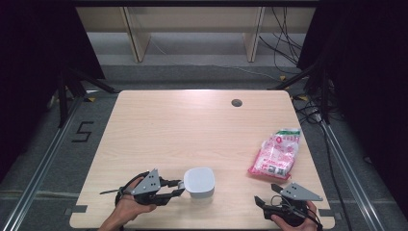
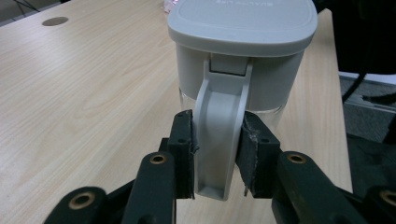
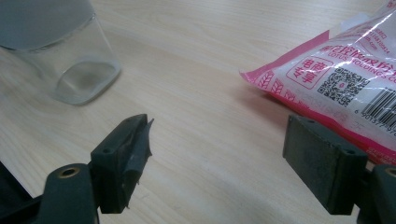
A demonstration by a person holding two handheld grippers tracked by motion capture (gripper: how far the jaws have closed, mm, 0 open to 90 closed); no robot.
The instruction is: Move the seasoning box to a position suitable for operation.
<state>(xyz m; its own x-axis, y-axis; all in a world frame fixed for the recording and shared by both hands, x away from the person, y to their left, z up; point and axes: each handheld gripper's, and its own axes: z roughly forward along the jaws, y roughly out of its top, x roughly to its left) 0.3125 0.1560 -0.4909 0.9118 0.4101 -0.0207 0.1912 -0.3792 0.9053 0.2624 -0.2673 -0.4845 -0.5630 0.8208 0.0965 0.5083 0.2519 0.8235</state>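
Left gripper (image 2: 217, 154) jaws clamp the jug handle (image 2: 219, 135); right gripper (image 3: 217, 163) gapes wide, low.

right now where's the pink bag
In the high view the pink bag lies flat near the table's right edge, right of the lidded jug and just beyond the open right hand-held gripper.

From above I see my left gripper (image 1: 179, 187) touching the white lidded plastic jug (image 1: 199, 182) near the pale wooden table's (image 1: 183, 130) front edge; my right gripper (image 1: 267, 195) sits just below the pink-and-white printed plastic bag (image 1: 275, 154).
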